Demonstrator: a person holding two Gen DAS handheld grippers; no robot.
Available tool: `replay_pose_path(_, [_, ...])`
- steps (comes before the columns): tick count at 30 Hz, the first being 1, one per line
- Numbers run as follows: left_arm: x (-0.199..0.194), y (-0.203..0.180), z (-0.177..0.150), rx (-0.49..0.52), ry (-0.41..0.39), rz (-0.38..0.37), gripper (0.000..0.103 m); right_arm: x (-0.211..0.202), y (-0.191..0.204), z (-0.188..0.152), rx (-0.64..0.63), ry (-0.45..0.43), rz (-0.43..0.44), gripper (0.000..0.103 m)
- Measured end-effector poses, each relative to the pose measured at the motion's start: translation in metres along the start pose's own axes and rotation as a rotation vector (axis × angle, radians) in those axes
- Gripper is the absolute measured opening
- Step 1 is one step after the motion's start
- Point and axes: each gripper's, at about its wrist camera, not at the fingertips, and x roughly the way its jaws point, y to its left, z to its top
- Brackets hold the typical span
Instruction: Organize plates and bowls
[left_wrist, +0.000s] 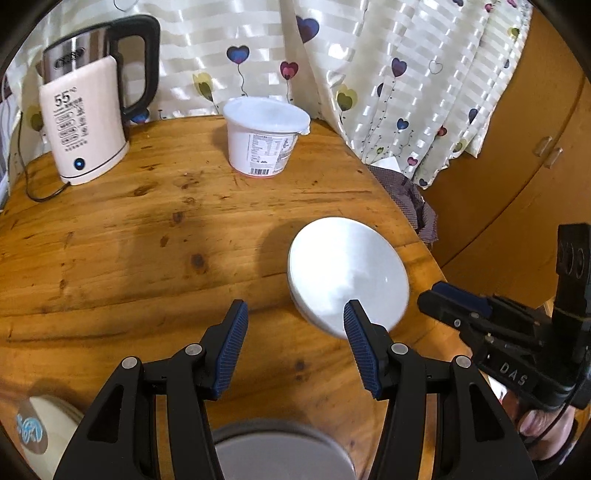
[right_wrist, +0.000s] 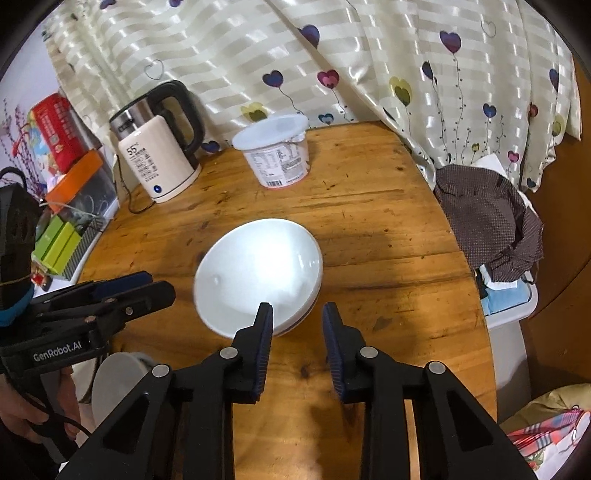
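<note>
The round wooden table (right_wrist: 388, 229) is seen bearing an electric kettle (right_wrist: 159, 158) at 11 o'clock and a lidded tub (right_wrist: 277, 151) at 12. The white bowl (right_wrist: 258, 273) is set centrally, empty-looking. Left gripper (left_wrist: 295, 347) is held spread wide; right gripper (right_wrist: 297, 347) is parted, gripping nothing.

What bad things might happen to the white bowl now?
The white bowl looks tilted, resting on something beneath it, so it might slide or tip if nudged. It sits near the table's right edge, so a push from the right gripper could send it toward the drop. The open left gripper hovers close and might bump its rim.
</note>
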Motion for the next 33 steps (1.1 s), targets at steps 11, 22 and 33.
replay_pose_path(11, [0.036,0.003,0.013,-0.030,0.071,-0.019,0.047,0.029,-0.007,0.011,0.013,0.036,0.014,0.018])
replay_pose_path(22, [0.054,-0.002,0.013,-0.007,0.118,-0.042,0.030,0.040,-0.009,0.015,0.022,0.039,-0.005,0.015])
replay_pose_path(33, [0.054,-0.001,0.011,-0.012,0.117,-0.036,0.024,0.043,-0.010,0.016,0.026,0.045,-0.013,0.014])
